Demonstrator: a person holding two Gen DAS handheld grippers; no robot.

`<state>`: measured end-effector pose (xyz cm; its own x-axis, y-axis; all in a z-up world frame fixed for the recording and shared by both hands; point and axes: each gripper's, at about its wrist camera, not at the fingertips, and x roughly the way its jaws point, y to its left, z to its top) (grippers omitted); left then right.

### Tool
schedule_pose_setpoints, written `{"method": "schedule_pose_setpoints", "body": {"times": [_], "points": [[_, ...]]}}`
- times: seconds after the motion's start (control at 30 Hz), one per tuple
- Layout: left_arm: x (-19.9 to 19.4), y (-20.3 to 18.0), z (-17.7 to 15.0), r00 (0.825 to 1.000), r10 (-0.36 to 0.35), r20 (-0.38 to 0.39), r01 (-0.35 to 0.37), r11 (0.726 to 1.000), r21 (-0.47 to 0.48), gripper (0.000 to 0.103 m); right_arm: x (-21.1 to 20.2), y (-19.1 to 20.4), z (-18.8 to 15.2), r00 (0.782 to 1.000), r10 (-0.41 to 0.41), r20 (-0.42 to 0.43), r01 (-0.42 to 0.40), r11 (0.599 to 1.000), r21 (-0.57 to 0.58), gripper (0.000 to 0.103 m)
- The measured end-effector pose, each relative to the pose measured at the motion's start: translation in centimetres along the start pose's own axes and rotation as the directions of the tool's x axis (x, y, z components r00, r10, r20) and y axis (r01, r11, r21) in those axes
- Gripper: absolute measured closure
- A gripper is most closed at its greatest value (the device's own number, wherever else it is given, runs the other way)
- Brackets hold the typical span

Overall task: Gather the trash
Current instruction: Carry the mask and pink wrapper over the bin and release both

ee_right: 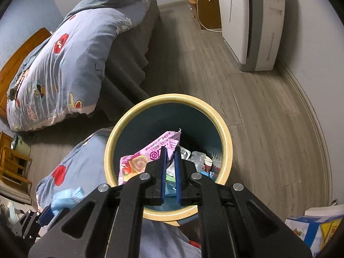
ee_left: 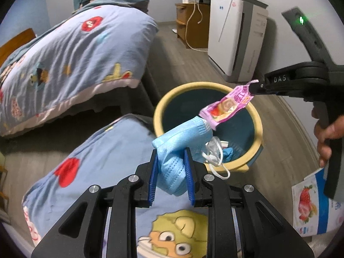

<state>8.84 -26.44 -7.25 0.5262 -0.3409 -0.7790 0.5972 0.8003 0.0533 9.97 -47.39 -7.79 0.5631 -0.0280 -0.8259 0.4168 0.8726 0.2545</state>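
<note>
My left gripper (ee_left: 171,151) is shut on a crumpled blue face mask (ee_left: 180,142), its white ear loops (ee_left: 215,163) dangling over the bin's near rim. My right gripper (ee_right: 170,148) is shut on a pink Swiss roll wrapper (ee_right: 142,159) and holds it over the mouth of the round bin (ee_right: 228,142), which has a cream rim and dark blue inside. In the left wrist view the right gripper (ee_left: 252,87) comes in from the right, with the wrapper (ee_left: 228,105) hanging over the bin (ee_left: 158,111). Other trash (ee_right: 200,158) lies in the bin's bottom.
A bed with a blue cartoon quilt (ee_left: 71,60) stands at left, and a second quilt (ee_left: 96,172) lies just before the bin. A white air purifier (ee_left: 234,36) stands against the right wall. A blue-white strawberry box (ee_left: 316,206) lies at right. The floor is wood planks.
</note>
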Motion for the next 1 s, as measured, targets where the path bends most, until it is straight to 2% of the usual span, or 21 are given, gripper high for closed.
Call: {"method": "schedule_pose_setpoints", "body": {"times": [0.2, 0.57, 0.77, 0.87, 1.0], "points": [[2.3, -1.6, 1.0, 1.0, 0.004, -0.031, -0.004, 1.0, 0.002, 0.079, 0.1, -1.0, 0.2, 1.0, -0.025, 0.012, 0.025, 1.0, 0.019, 0.096], [4.7, -2.1, 3.4, 1.0, 0.004, -0.021, -0.005, 0.999, -0.049, 0.079, 0.0, -2.8, 0.5, 0.996, -0.072, 0.054, 0.066, 0.992, 0.105, 0.096], [6.0, -2.9, 3.7, 0.999, 0.034, -0.034, -0.034, 0.999, 0.001, 0.078, 0.2, -3.3, 0.5, 0.993, -0.099, 0.064, 0.09, 0.988, 0.126, 0.096], [6.2, -2.7, 3.6, 0.999, 0.033, -0.035, -0.033, 0.999, -0.006, 0.078, 0.1, -3.5, 0.5, 0.992, -0.099, 0.077, 0.088, 0.986, 0.14, 0.096], [6.0, -2.3, 3.6, 0.999, 0.023, -0.023, -0.023, 0.999, -0.027, 0.066, 0.0, -3.6, 0.5, 0.993, -0.086, 0.083, 0.072, 0.985, 0.157, 0.094]]}}
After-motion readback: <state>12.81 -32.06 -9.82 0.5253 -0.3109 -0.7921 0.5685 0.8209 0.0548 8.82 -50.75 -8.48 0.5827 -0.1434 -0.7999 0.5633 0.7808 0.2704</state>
